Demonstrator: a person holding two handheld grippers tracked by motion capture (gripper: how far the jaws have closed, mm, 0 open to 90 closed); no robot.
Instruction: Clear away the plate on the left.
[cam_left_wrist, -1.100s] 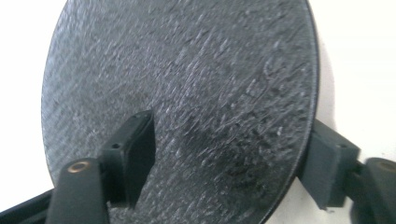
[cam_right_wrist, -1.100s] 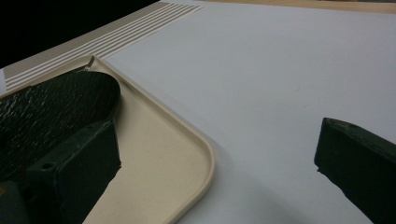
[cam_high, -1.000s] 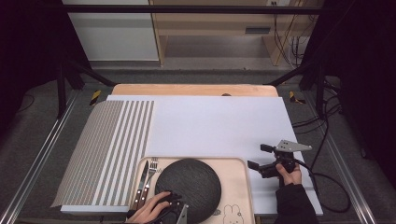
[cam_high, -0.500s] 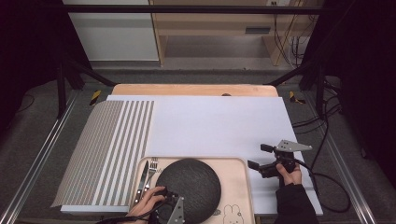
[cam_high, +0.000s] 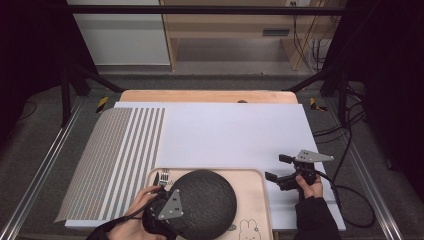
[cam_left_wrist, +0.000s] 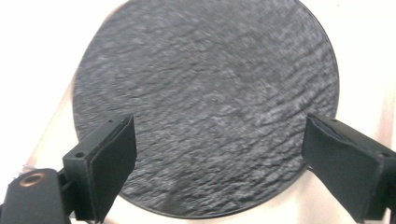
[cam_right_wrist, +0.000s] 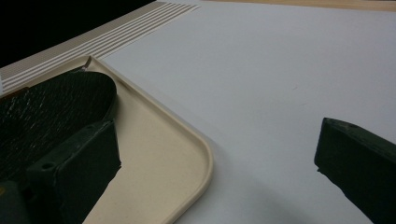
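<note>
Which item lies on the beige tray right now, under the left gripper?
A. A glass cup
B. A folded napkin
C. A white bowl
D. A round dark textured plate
D: the round dark plate sits on the beige tray, and in the left gripper view it lies below the left gripper, whose open jaws stand apart with nothing held between them.

A round, dark grey, rough-textured plate (cam_high: 207, 202) lies flat on a beige tray (cam_high: 255, 200) at the table's near edge, a fork (cam_high: 164, 176) just beside it.
</note>
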